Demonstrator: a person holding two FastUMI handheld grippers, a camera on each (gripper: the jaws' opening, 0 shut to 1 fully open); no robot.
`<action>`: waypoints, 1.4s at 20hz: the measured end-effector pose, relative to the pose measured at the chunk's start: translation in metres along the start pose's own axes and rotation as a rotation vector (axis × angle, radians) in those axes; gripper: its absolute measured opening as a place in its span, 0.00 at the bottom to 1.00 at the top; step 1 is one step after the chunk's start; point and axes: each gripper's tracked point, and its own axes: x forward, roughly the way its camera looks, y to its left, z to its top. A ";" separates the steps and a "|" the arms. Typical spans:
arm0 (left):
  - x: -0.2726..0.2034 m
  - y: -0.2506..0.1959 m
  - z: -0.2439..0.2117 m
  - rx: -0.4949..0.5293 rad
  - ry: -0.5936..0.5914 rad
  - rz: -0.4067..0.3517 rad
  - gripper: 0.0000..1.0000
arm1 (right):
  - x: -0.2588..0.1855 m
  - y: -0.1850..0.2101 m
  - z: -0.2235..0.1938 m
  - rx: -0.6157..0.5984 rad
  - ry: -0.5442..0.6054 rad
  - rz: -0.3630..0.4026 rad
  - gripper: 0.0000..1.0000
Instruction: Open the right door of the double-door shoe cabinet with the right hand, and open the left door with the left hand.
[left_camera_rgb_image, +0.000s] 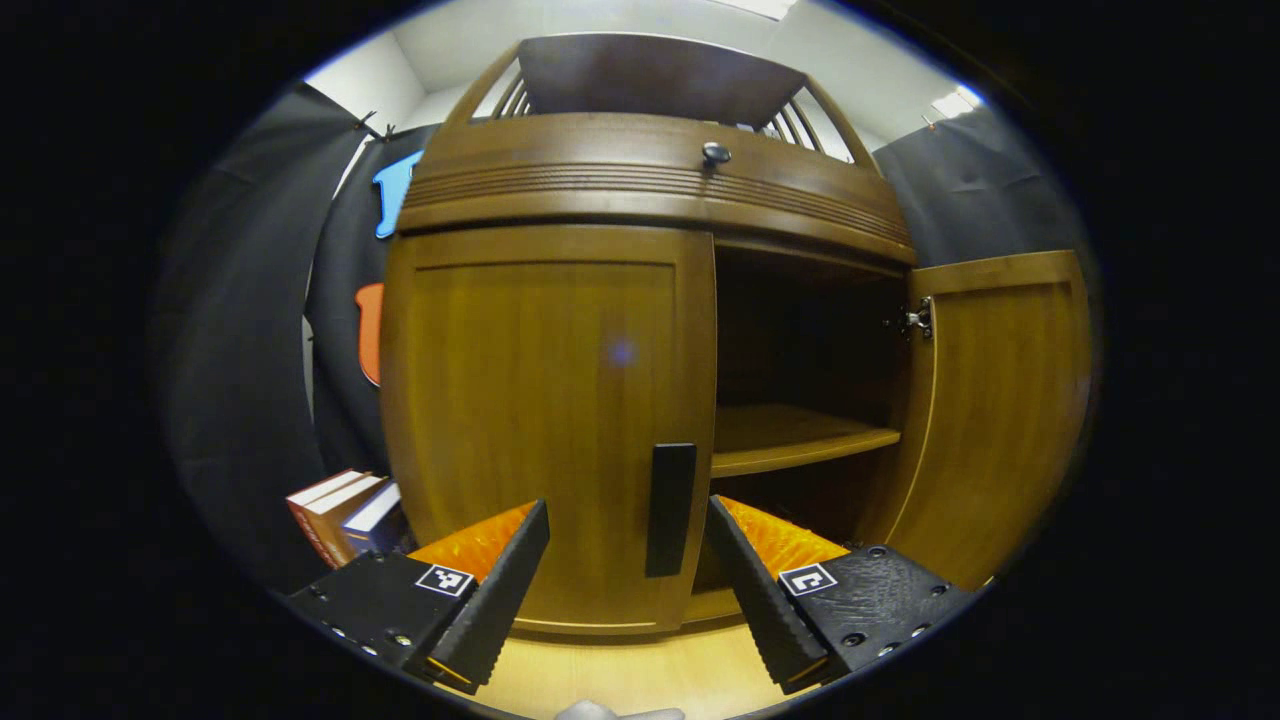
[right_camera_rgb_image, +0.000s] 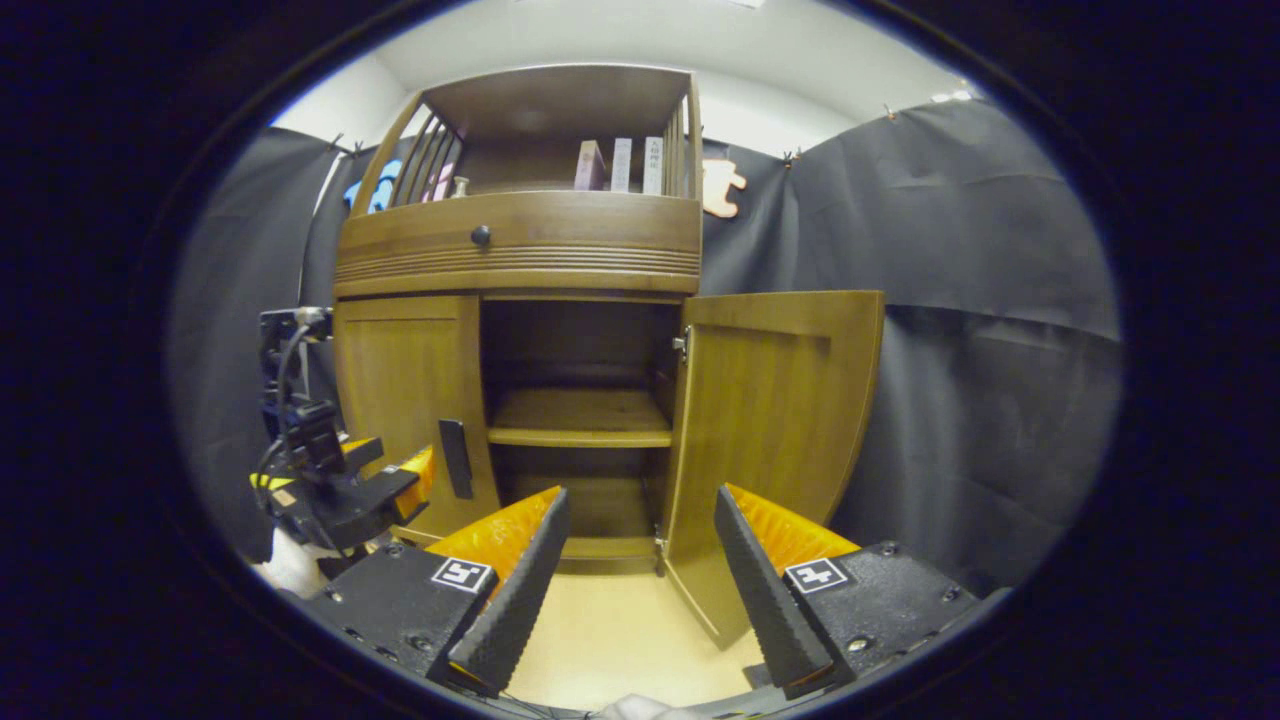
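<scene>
The wooden shoe cabinet (left_camera_rgb_image: 650, 190) stands close ahead in the left gripper view. Its left door (left_camera_rgb_image: 540, 420) is closed, with a dark vertical handle (left_camera_rgb_image: 670, 510) at its right edge. My left gripper (left_camera_rgb_image: 628, 575) is open, and the handle sits just beyond the gap between its fingers, untouched. The right door (left_camera_rgb_image: 1000, 400) is swung wide open, baring a shelf (left_camera_rgb_image: 790, 435). In the right gripper view my right gripper (right_camera_rgb_image: 640, 575) hangs open and holds nothing, back from the open right door (right_camera_rgb_image: 770, 420). The left gripper (right_camera_rgb_image: 340, 490) appears there in front of the closed left door (right_camera_rgb_image: 410, 390).
Several books (left_camera_rgb_image: 340, 510) lean at the cabinet's left foot. A drawer with a round knob (left_camera_rgb_image: 716, 153) runs above the doors, and an upper shelf holds books (right_camera_rgb_image: 620, 165). Black cloth walls close in on both sides. Pale wood floor (right_camera_rgb_image: 620, 640) lies before the cabinet.
</scene>
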 end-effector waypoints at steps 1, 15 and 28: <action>0.011 -0.005 -0.003 -0.003 0.000 -0.003 0.95 | 0.002 0.000 -0.001 -0.005 0.013 -0.004 0.92; 0.068 -0.021 -0.034 -0.013 0.032 -0.035 0.31 | -0.003 -0.025 -0.025 -0.016 0.096 -0.073 0.92; -0.022 -0.009 -0.037 -0.035 0.043 -0.154 0.30 | -0.027 -0.011 -0.049 0.017 0.126 -0.018 0.92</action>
